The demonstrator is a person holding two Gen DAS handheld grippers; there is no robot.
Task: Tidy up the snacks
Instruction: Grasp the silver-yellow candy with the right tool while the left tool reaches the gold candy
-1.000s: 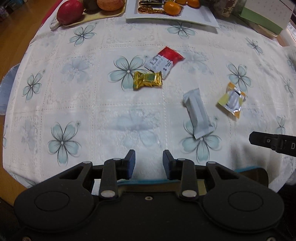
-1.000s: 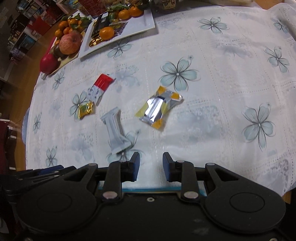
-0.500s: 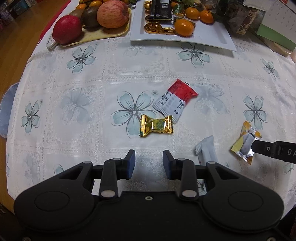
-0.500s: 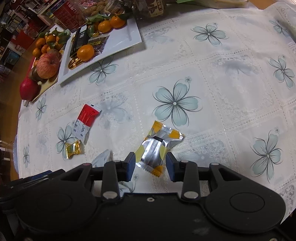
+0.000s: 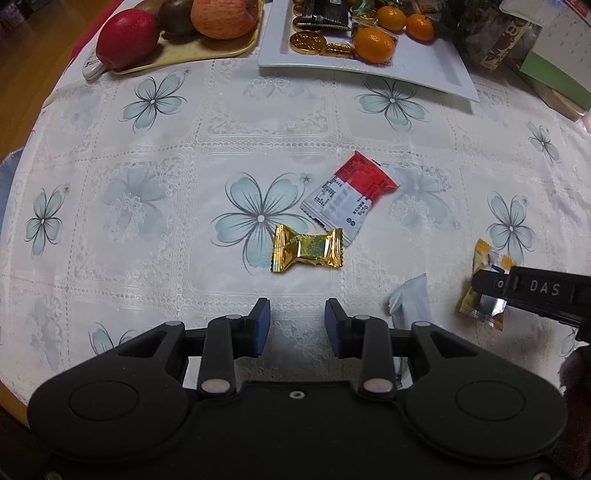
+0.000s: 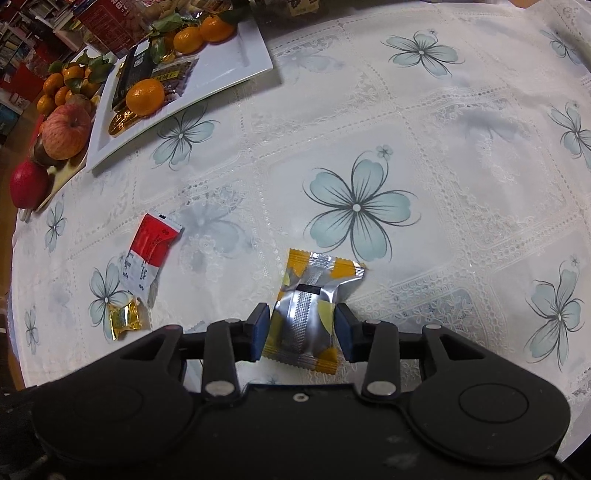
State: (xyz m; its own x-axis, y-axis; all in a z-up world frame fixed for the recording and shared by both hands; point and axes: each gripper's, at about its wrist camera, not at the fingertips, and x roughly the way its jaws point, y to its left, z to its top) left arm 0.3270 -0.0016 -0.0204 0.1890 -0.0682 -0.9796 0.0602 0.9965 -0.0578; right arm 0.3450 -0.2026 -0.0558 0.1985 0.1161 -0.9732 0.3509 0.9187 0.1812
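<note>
A yellow-and-silver snack packet (image 6: 308,310) lies on the flowered tablecloth between the fingers of my right gripper (image 6: 301,332), which stands open around it; the pads (image 6: 258,328) sit at its sides. It also shows in the left wrist view (image 5: 484,284). My left gripper (image 5: 297,326) is open and empty, just short of a gold candy (image 5: 306,250). A red-and-white packet (image 5: 349,197) lies behind the candy. A grey-white packet (image 5: 410,302) lies to the right, partly hidden by my left gripper.
A white plate (image 5: 436,68) with tangerines, gold coins and a dark bar stands at the back. A tray of apples and fruit (image 5: 177,33) is at the back left. Boxes and bags (image 5: 517,40) stand at the back right. The table edge curves on the left.
Both grippers have moved forward over the table. The right gripper has come around the yellow-and-silver packet. The left gripper has closed in on the gold candy.
</note>
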